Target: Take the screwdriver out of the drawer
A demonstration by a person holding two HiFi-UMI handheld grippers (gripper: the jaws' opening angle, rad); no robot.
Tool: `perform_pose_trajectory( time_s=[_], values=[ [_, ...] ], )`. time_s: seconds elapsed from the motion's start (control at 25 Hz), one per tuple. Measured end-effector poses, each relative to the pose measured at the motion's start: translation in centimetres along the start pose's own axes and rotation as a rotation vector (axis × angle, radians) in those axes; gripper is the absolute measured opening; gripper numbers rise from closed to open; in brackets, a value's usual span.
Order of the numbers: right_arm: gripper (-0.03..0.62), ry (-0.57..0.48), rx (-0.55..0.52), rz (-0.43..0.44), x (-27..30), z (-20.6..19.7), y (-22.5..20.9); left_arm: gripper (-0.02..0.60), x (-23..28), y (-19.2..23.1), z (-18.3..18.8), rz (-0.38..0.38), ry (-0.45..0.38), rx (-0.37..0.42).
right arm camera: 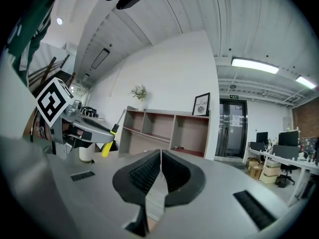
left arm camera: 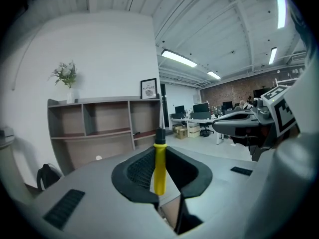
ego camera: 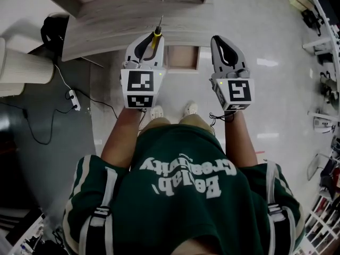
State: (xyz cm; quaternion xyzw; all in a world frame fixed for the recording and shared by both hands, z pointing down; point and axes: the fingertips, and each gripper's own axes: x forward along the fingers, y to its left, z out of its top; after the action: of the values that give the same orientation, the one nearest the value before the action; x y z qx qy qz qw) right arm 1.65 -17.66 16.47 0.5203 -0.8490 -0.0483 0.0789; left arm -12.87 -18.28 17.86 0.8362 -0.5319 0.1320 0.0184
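Observation:
A screwdriver with a yellow handle and black collar stands upright between the jaws of my left gripper, which is shut on the handle. Its metal shaft points up and away. In the right gripper view the screwdriver shows at the left, held by the left gripper. My right gripper is held level beside the left one, its jaws shut with nothing between them. No drawer shows in any view.
A wooden shelf unit stands ahead, with a vase of flowers and a framed picture on top. A black bag and a cable with a power strip lie on the floor at left. Office desks are at the right.

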Motion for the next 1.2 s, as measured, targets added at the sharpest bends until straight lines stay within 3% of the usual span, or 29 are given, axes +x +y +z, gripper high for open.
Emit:
perform_pose_trajectory(
  time_s=[0.24,0.6,1.2],
  values=[
    [0.037,-0.009,-0.001,-0.011,1.1,1.2,6.1,0.08,-3.2,4.4,-0.4,-0.018,-0.043,-0.014],
    [0.035,-0.03,-0.007,-0.042,1.5,2.8,11.1,0.08,-7.0,7.8,0.1,-0.032,-0.108,0.01],
    [0.035,-0.062,-0.05,-0.016,1.3,5.7,12.7,0.08,-9.2,9.1,1.4,-0.01,-0.15,-0.013]
  ],
)
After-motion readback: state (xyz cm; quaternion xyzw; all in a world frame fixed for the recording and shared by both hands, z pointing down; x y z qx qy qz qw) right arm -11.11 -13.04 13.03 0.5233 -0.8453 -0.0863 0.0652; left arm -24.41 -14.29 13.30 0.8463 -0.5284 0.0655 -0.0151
